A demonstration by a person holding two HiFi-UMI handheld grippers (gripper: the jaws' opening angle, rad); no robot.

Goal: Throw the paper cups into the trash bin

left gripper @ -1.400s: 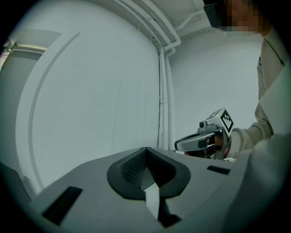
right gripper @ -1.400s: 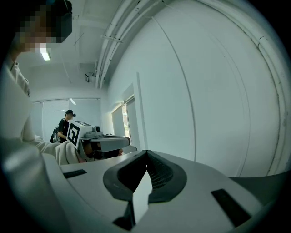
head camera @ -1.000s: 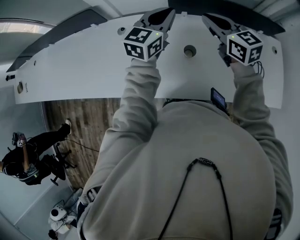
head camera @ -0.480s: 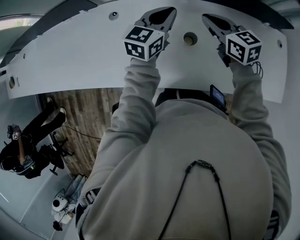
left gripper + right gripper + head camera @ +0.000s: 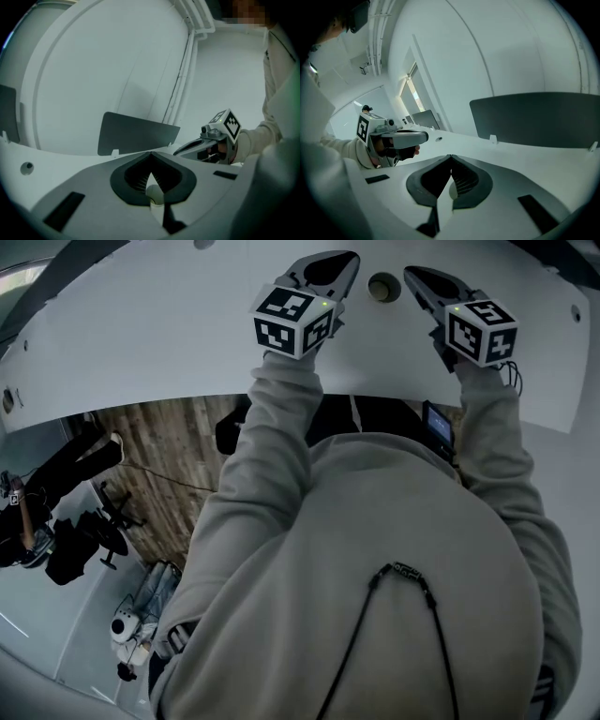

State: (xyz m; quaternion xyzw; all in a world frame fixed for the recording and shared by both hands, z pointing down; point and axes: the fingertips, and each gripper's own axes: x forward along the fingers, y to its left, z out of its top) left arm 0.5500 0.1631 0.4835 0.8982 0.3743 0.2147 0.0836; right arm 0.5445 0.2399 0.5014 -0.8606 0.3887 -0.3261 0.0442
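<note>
No paper cup and no trash bin shows in any view. In the head view my left gripper (image 5: 345, 259) and right gripper (image 5: 412, 276) are held side by side over a white table (image 5: 169, 343), both pointing away from me. In the left gripper view the left gripper's (image 5: 151, 154) jaws meet at their tips with nothing between them. The right gripper's (image 5: 451, 157) jaws in its own view are likewise closed and empty. Each gripper view shows the other gripper beside it.
A round cable hole (image 5: 382, 287) sits in the table between the grippers. A dark panel (image 5: 534, 119) stands at the table's far side. Wooden floor (image 5: 159, 456) lies below the table's near edge. Another person with an office chair (image 5: 37, 531) is at the left.
Both grippers have sunk together toward the table, still shut. In the head view the table and its cable hole have slid up the picture.
</note>
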